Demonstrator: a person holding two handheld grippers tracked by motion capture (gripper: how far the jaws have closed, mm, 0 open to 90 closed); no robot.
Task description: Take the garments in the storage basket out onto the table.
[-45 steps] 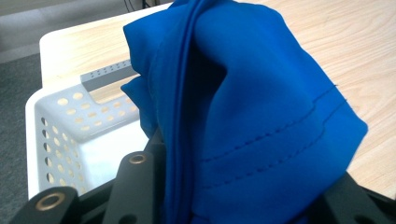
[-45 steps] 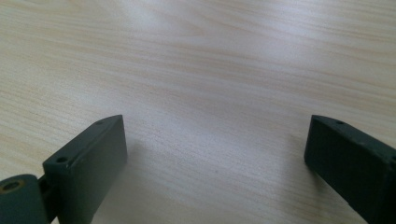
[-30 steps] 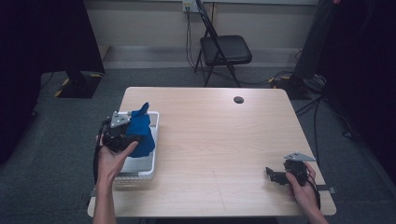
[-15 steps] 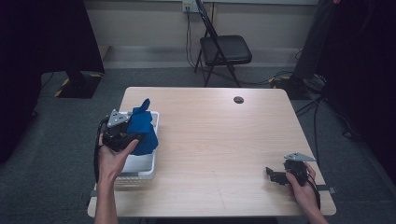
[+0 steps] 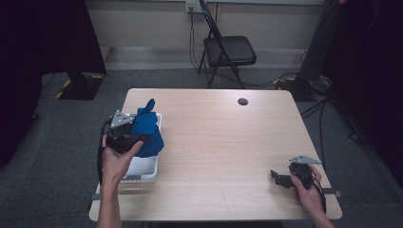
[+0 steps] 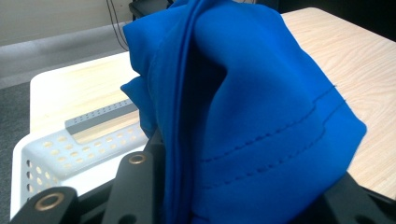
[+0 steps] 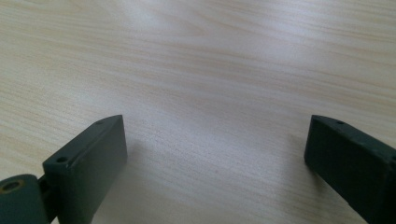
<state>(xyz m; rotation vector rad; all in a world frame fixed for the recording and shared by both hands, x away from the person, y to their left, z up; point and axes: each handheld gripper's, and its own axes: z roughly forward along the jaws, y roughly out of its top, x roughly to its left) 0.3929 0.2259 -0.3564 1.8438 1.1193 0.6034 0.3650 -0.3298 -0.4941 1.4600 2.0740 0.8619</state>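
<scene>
A: High view, left of frame: left gripper [image 5: 127,138] has its jaws clamped on the blue cloth [image 5: 147,129], bunched above the white basket [image 5: 151,167].
B: Risk?
A: Loose folds may snag on the basket rim or slip free; the grip is on a bunch.
B: Right gripper [image 5: 281,179]?
A: Lower right, jaws wide, nothing between them, low over the table [image 5: 223,142].
</scene>
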